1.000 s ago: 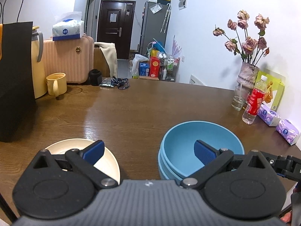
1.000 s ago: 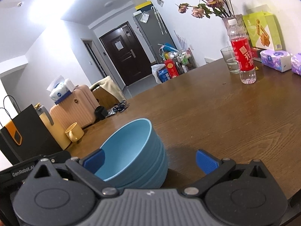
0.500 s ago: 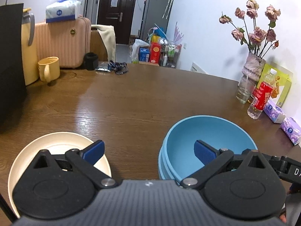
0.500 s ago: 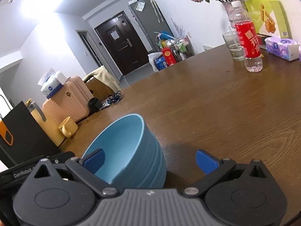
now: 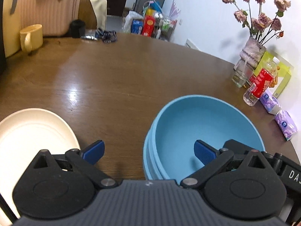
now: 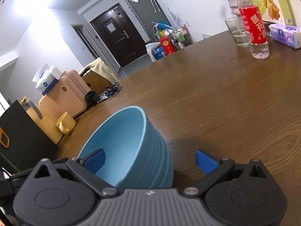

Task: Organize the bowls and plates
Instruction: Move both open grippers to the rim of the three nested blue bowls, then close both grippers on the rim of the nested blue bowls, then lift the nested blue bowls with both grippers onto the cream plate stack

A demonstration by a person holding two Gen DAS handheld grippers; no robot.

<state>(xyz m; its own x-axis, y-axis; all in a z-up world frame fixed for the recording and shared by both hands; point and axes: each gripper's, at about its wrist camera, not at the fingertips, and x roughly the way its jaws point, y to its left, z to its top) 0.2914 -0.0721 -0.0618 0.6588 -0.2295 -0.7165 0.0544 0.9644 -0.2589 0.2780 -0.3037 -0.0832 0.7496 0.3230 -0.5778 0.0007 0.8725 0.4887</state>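
Note:
A stack of blue bowls [image 5: 203,128] stands on the brown table near its front edge. To its left lies a cream plate [image 5: 28,131]. My left gripper [image 5: 148,151] is open and straddles the stack's left wall, its right finger inside the top bowl and its left finger over the table beside the plate. The right wrist view shows the same blue bowls [image 6: 122,141] close up. There my right gripper [image 6: 150,161] is open across the stack's right wall, left finger inside the bowl, right finger outside. Neither gripper holds anything.
A yellow mug [image 5: 31,36] and a black bag [image 6: 18,131] stand at the far left of the table. A red-labelled bottle [image 5: 260,83], a glass [image 5: 241,75], a vase of dried roses [image 5: 253,50] and tissue packs [image 5: 286,125] line the right edge. A pink suitcase [image 5: 43,13] stands beyond the table.
Both grippers have come lower and closer to the bowls, which now look larger. More of the cream plate shows in the left wrist view. Both grippers stay open.

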